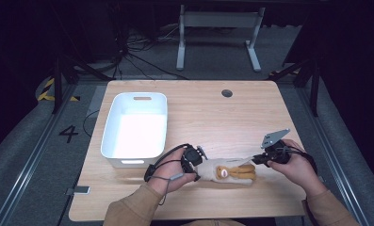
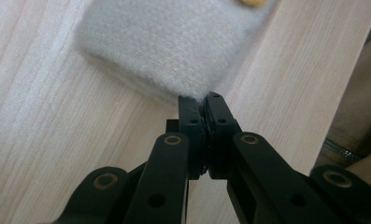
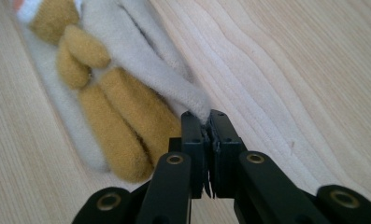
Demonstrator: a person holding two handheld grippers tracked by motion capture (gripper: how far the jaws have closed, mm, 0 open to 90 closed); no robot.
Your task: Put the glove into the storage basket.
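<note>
A plush toy (image 1: 229, 171) in cream and tan lies on the wooden table (image 1: 208, 113) near its front edge, stretched between the two hands. My left gripper (image 1: 197, 165) is shut on the toy's cream end; in the left gripper view the jaws pinch a corner of the cream fabric (image 2: 164, 42). My right gripper (image 1: 258, 158) is shut on the tip of a thin cream limb (image 3: 174, 79). The toy's tan limbs (image 3: 122, 121) lie just to the left of that gripper's jaws.
A white plastic bin (image 1: 135, 128) stands empty on the left half of the table, just behind my left hand. A round cable hole (image 1: 227, 92) sits near the far edge. Beyond the table, a grey table frame (image 1: 217, 33) and cables lie on the floor.
</note>
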